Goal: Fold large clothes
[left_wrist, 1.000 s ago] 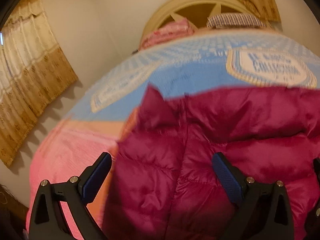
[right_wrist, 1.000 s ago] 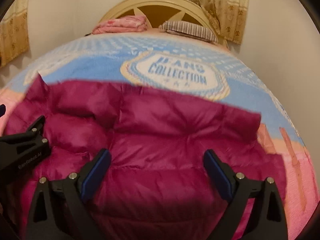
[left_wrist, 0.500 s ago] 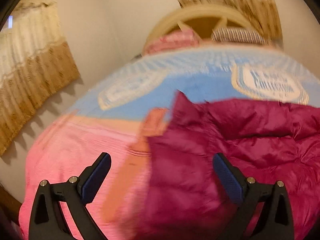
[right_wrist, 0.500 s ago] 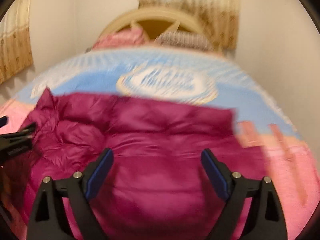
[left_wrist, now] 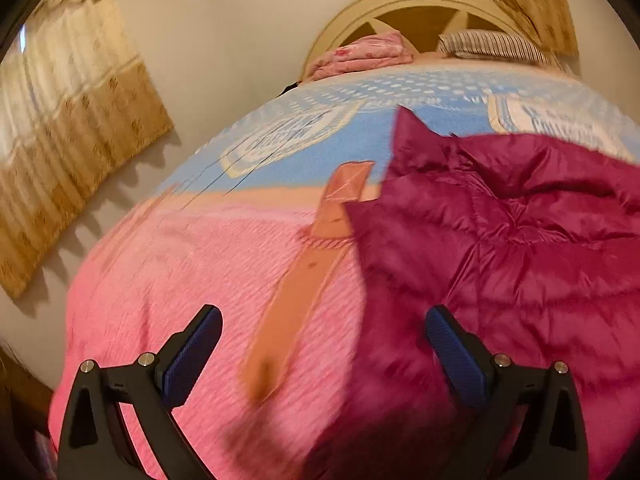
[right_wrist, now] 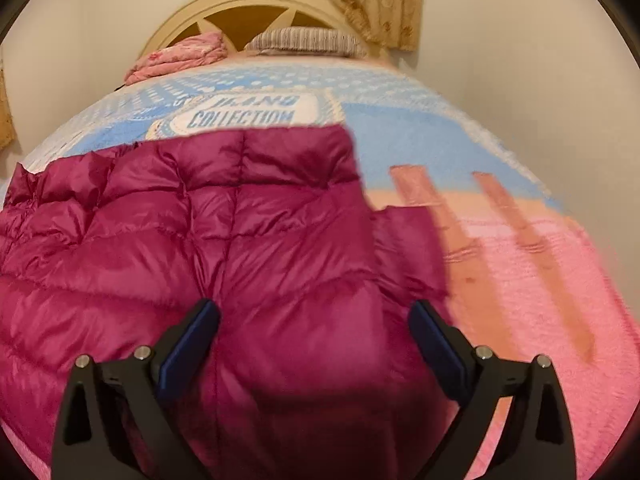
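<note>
A magenta quilted puffer jacket (left_wrist: pixel 500 264) lies spread on the bed's pink and blue blanket (left_wrist: pixel 192 264). In the left wrist view it fills the right half, its left edge running between my fingers. My left gripper (left_wrist: pixel 322 340) hangs open above that edge, holding nothing. In the right wrist view the jacket (right_wrist: pixel 208 248) covers the left and centre, with its right edge and a lower layer showing near the right finger. My right gripper (right_wrist: pixel 314 332) is open over the jacket's right part, empty.
A folded pink cloth (right_wrist: pixel 180 58) and a striped pillow (right_wrist: pixel 304 40) rest at the cream headboard (right_wrist: pixel 248 4). Curtains (left_wrist: pixel 68 120) hang on the left wall and behind the headboard. Bare blanket (right_wrist: pixel 540 264) lies right of the jacket.
Both grippers have moved apart, the left one leftward and the right one rightward. Each now sits over an outer edge of the jacket instead of its middle. Both stay open.
</note>
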